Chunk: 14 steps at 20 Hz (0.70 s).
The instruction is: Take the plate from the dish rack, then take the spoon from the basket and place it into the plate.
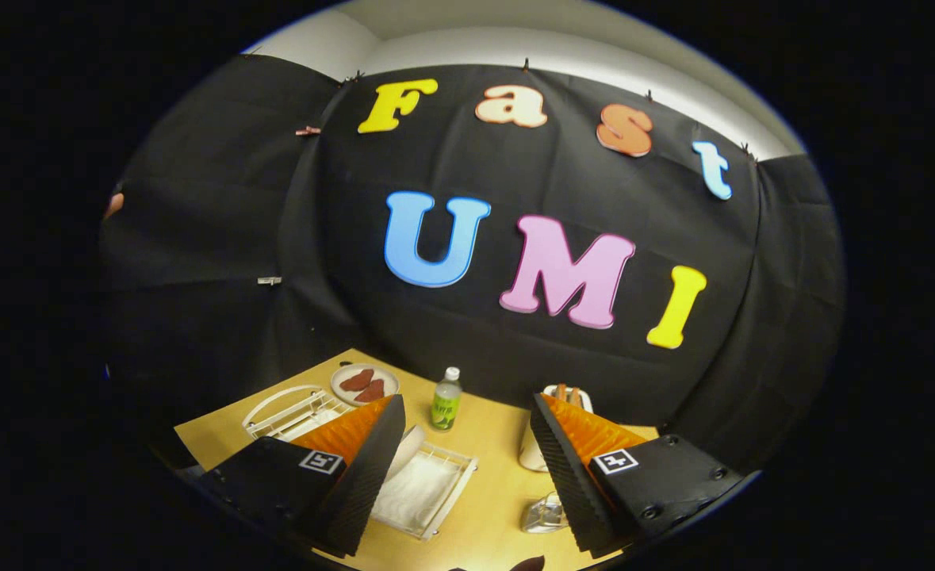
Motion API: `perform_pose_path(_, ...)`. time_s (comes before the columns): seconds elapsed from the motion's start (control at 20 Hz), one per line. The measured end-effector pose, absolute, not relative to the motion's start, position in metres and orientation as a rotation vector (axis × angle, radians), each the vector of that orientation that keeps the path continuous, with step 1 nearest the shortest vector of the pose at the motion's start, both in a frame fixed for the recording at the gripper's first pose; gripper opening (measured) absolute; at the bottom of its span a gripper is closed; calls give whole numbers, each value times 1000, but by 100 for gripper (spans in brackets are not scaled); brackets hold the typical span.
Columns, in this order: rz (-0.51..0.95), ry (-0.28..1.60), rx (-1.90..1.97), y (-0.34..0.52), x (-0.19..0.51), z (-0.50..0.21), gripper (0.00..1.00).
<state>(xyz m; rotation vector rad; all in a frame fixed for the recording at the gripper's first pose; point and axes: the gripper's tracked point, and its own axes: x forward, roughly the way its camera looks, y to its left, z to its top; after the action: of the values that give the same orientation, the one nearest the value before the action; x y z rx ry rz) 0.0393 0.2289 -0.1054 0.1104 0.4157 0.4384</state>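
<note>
A white wire rack [296, 412] stands at the lower left of the frame on the yellow worktop [491, 444], with a white plate [406, 450] showing beside the left finger. A white basket [532, 448] holding utensils sits partly behind the right finger. The tongs [467, 476] hang high above the worktop, tilted, fingers wide apart, gripping nothing. A green bottle [446, 400] stands beyond them.
</note>
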Motion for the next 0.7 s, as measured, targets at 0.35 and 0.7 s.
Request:
perform_pose_path(0.35, 405, 718, 219, 295, 66, -196, 98)
perform_pose_path(0.7, 329, 920, 174, 335, 76, -270, 98)
